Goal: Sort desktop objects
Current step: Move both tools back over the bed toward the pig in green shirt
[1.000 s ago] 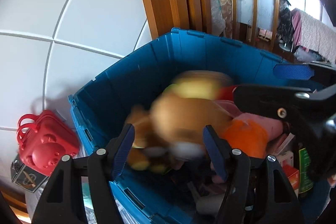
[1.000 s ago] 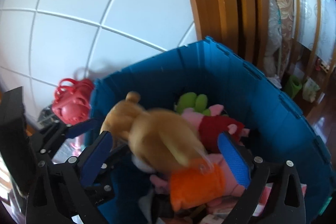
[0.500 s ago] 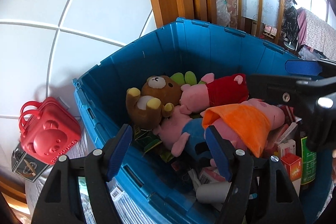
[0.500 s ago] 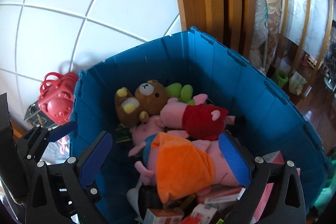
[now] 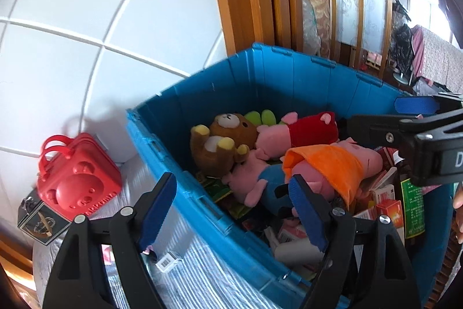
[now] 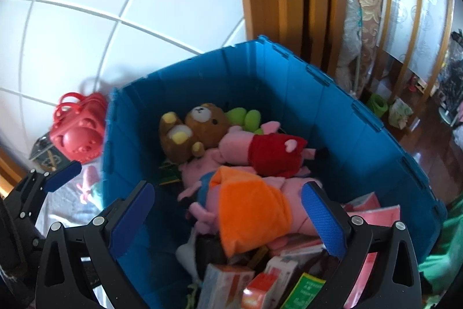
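Observation:
A brown teddy bear (image 5: 220, 144) lies in the far left corner of a blue plastic bin (image 5: 185, 193), beside a pink pig toy in red (image 5: 292, 132) and a pig toy in orange (image 5: 332, 167). The bear also shows in the right wrist view (image 6: 194, 132), inside the bin (image 6: 356, 141). My left gripper (image 5: 231, 193) is open and empty over the bin's near left wall. My right gripper (image 6: 228, 210) is open and empty above the orange-dressed pig (image 6: 251, 210).
Small boxes and a green-labelled bottle (image 5: 411, 204) fill the bin's near right part. A red bear-face case (image 5: 78, 178) and a dark box (image 5: 37, 219) sit left of the bin by the white tiled wall. A barcode tag (image 5: 167, 262) lies on the grey cloth.
The teddy bear dropped from between the grippers into the bin's far left corner and now lies still. Both grippers have pulled back a little and stay open.

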Demonstrator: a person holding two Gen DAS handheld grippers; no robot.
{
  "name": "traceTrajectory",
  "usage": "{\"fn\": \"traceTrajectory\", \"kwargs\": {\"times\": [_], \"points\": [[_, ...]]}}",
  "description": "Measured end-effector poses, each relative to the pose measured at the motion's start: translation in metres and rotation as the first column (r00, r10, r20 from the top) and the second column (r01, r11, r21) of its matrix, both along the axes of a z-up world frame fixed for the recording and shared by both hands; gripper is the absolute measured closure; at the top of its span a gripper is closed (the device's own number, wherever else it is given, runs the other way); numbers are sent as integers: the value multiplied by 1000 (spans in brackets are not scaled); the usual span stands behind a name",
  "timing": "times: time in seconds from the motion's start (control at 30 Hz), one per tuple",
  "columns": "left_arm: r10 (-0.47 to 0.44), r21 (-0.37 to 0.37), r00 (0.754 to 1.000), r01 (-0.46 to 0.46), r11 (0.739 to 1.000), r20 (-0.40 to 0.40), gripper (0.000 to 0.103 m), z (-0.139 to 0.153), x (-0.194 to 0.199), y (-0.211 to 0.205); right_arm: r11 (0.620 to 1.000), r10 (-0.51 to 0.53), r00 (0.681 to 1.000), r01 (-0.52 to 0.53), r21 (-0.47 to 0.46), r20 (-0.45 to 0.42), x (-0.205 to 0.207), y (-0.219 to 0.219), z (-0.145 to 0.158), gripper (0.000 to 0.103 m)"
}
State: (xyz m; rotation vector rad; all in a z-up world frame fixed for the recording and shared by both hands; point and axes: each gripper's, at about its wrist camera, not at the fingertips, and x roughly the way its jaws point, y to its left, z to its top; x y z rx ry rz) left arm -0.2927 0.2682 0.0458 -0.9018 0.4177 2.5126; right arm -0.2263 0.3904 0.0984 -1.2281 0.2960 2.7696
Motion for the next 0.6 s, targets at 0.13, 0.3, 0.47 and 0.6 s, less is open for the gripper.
{"fn": "traceTrajectory", "kwargs": {"times": [0.13,0.3,0.47,0.6], "points": [[23,51,999,-22,998,-22,20,8,10,-23,999,44,998,-44,19,-36,15,-24,8,0],[66,86,997,-64,994,-26,15,7,18,-54,995,94,993,-90,50,-77,25,-57,14,0],[138,103,989,-132,986,-53,14,-2,25,-94,989,145,983,-144,13,-115,33,-87,13,0],[224,118,974,-218,969,-42,14,-16,25,-138,983,180,973,-181,11,-141,36,-116,10,0]]}}
